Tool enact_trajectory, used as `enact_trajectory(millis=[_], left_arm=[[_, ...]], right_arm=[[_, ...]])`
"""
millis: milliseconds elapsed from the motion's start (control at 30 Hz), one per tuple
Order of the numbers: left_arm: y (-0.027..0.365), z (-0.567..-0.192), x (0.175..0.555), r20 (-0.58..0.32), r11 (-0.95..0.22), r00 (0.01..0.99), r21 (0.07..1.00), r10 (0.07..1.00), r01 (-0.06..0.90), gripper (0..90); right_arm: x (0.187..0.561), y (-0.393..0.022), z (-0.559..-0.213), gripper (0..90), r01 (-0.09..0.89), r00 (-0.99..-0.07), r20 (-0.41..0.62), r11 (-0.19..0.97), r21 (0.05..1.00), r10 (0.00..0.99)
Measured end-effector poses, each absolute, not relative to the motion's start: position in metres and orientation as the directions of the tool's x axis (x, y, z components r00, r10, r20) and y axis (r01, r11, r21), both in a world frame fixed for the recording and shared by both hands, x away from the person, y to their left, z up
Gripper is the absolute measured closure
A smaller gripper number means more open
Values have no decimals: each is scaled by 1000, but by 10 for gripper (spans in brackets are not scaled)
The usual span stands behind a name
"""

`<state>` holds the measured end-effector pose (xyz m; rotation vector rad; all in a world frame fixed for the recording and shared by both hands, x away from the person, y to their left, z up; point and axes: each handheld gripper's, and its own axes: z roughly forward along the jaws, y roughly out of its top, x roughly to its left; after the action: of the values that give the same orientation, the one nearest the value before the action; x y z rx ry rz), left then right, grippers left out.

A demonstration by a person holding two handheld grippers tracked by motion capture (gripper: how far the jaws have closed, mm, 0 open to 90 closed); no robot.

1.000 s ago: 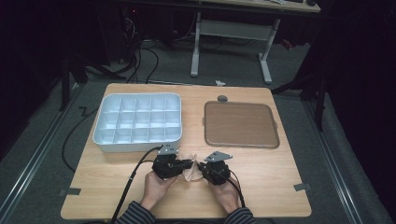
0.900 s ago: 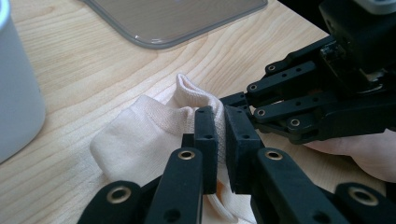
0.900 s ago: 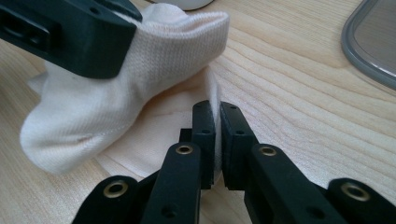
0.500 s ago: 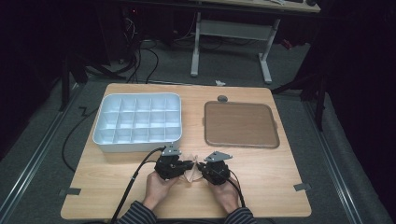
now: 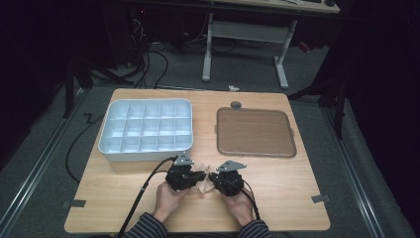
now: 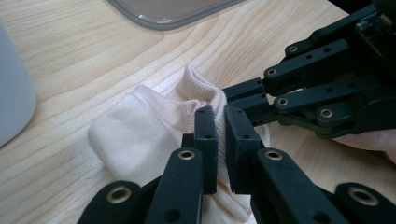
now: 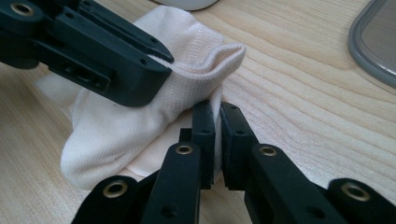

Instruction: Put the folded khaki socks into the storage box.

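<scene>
Both claws pinch one cream sock [image 6: 140, 135] on the table [image 5: 297, 188]. The left claw [image 6: 220, 140] grips its cuff. The right claw [image 7: 217, 135] clamps the cuff's other edge.

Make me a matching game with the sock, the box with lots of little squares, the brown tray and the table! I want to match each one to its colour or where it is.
Things:
1. sock
2. compartment box
3. tray
4. table

Descriptions:
A. light wood, everything rests on it
B. brown and flat, on the right side
C. cream, pinched by both the left gripper and the right gripper
D. pale, divided into small cells, on the left side

Pairs: 1-C, 2-D, 3-B, 4-A
</scene>
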<state>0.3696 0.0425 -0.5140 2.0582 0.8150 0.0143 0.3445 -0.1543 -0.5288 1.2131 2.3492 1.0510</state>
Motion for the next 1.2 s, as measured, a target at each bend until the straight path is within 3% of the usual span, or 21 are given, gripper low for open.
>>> enact_trajectory(millis=[667, 900, 1200], left_arm=[[41, -520, 369, -291, -392, 781, 736, 553, 552, 825], [46, -513, 367, -299, -369, 788, 757, 538, 539, 727], [55, -501, 363, -310, -327, 789, 784, 530, 528, 649]], right_arm=[[345, -155, -529, 842, 583, -598, 71, 372, 723, 799], [345, -157, -528, 773, 585, -590, 85, 353, 730, 803], [339, -165, -517, 771, 570, -577, 95, 317, 758, 811]])
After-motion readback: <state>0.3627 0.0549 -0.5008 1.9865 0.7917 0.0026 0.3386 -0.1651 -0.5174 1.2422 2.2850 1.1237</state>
